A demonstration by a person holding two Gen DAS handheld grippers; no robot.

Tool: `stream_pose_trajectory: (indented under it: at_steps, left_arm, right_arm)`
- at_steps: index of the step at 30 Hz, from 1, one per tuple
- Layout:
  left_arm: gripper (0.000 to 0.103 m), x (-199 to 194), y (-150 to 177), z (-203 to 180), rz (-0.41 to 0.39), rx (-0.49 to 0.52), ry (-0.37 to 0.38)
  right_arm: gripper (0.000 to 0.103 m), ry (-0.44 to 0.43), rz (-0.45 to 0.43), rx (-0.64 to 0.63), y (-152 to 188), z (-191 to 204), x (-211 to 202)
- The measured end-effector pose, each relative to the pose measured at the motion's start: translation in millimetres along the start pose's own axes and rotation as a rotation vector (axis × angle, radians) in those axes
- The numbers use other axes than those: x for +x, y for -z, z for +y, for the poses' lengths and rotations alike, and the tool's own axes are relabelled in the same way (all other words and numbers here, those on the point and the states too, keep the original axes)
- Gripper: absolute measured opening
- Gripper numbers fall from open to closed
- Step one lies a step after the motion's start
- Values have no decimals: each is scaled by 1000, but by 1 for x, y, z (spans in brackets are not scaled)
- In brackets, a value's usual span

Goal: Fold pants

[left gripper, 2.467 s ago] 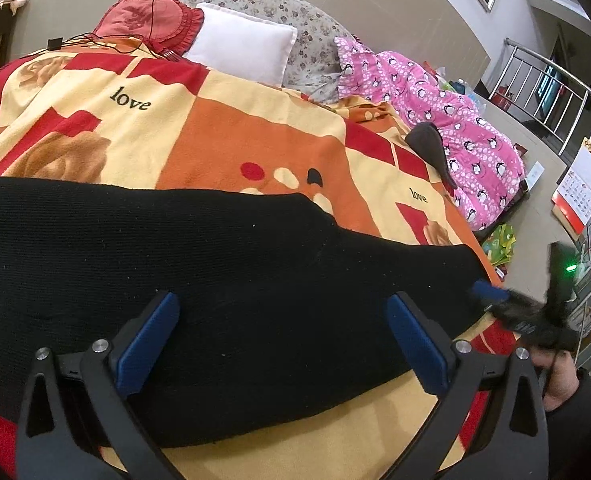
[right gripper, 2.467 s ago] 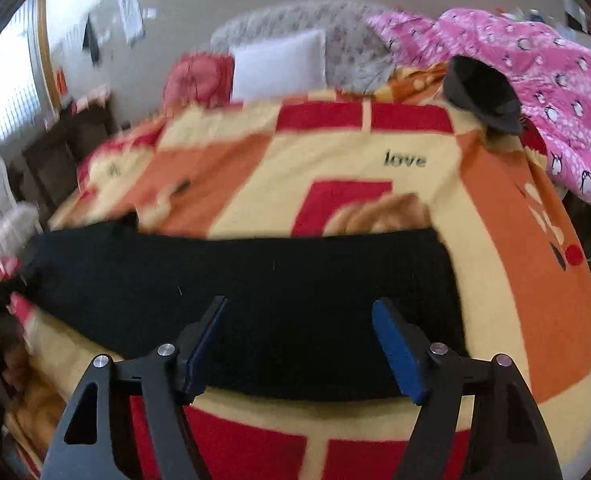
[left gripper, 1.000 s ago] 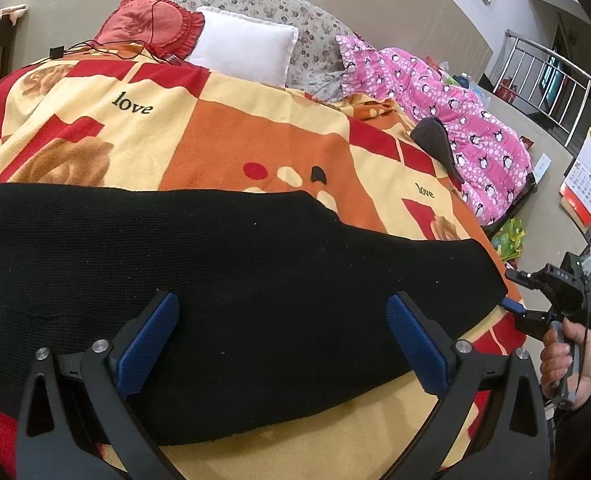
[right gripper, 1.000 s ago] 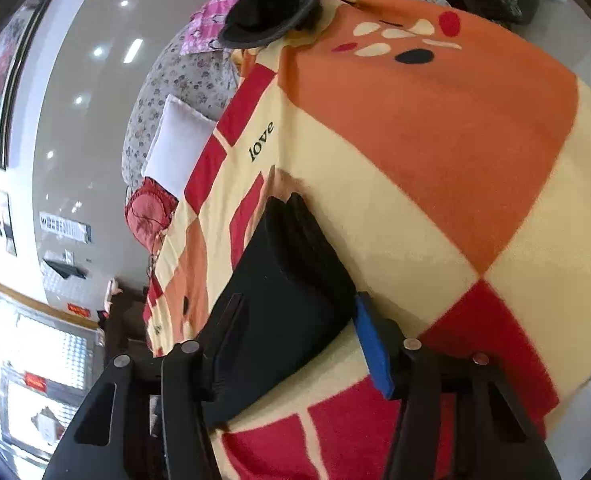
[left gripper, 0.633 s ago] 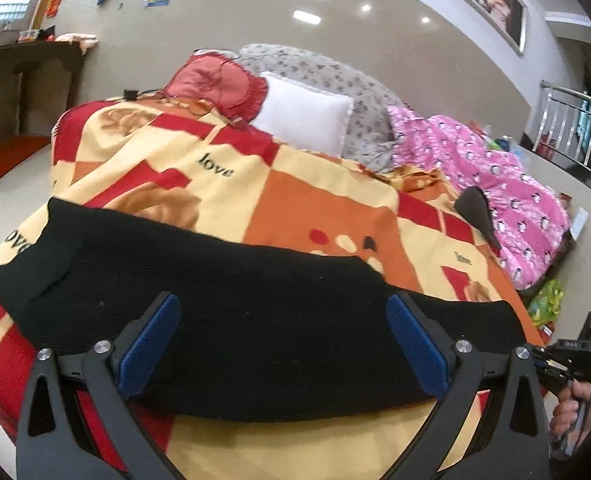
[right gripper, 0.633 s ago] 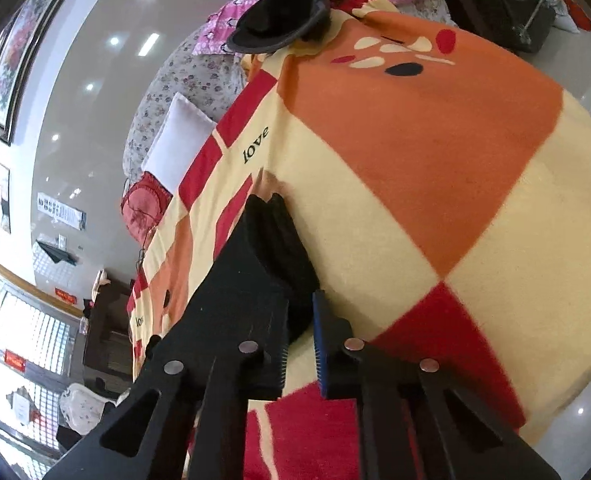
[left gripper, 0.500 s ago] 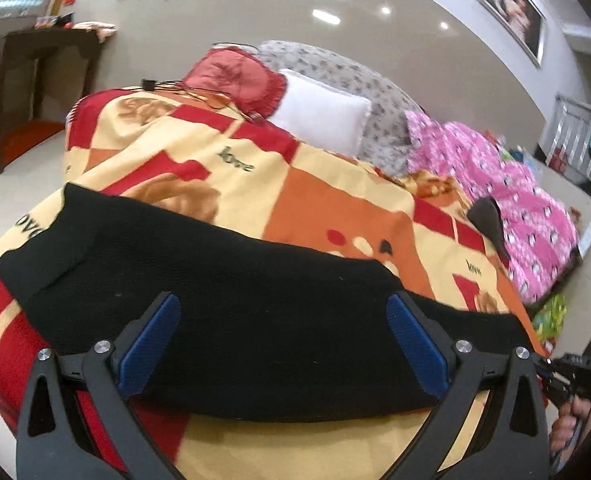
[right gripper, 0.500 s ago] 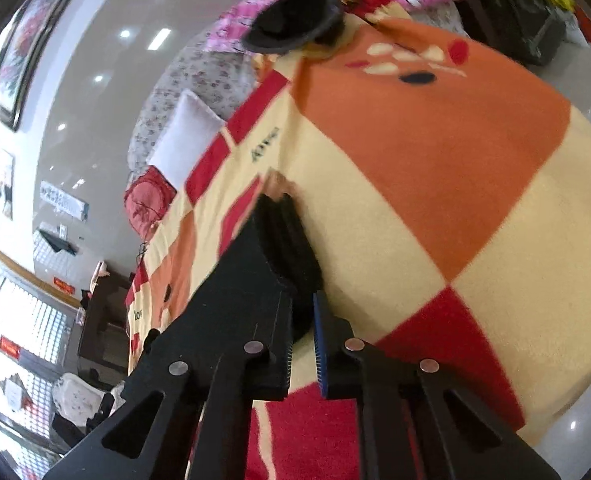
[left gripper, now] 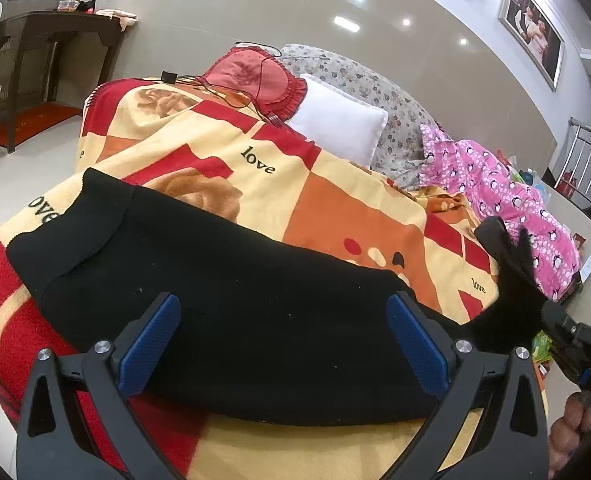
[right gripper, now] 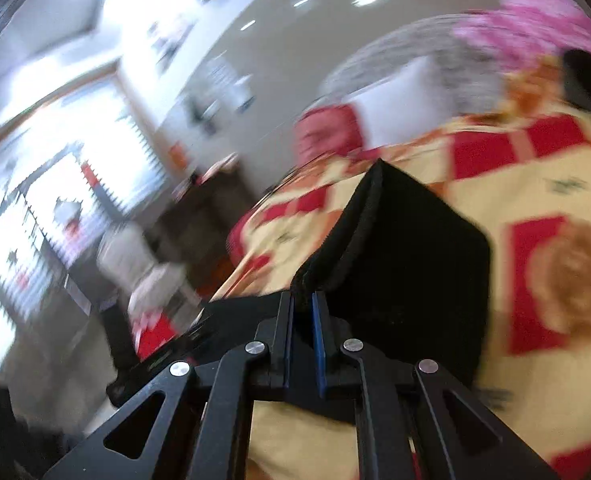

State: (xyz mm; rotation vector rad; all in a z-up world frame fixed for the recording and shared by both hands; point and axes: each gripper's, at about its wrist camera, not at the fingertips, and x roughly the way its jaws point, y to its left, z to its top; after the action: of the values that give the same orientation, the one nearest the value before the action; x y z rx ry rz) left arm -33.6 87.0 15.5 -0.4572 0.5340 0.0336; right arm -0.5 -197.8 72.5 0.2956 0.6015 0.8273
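The pants (left gripper: 231, 304) under my left gripper (left gripper: 283, 344) are matt black knit cloth with a fine ribbed grain. The blanket (left gripper: 335, 216) beneath them is fuzzy fleece. My fingers (left gripper: 415, 348) carry ridged blue rubbery pads on matt black plastic arms with shiny metal bolts. Behind the blanket, the wall (left gripper: 295, 20) is glossy tile.

There is one pair of black pants (left gripper: 235, 300) on one blanket (left gripper: 335, 208). There are two pillows, one red (left gripper: 251, 76) and one white (left gripper: 335, 120). There are two grippers, the left gripper (left gripper: 283, 344) and the right gripper (right gripper: 302, 320).
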Motion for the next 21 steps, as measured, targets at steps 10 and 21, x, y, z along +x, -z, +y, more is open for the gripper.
stream_pose_trajectory:
  at_steps: [10, 21]
  left_arm:
    - [103, 0, 0, 5, 5, -18, 7]
    - [103, -12, -12, -57, -40, 259, 270]
  right_arm:
    - [8, 65, 272, -103, 31, 30, 92]
    - [45, 195, 118, -57, 16, 5, -1]
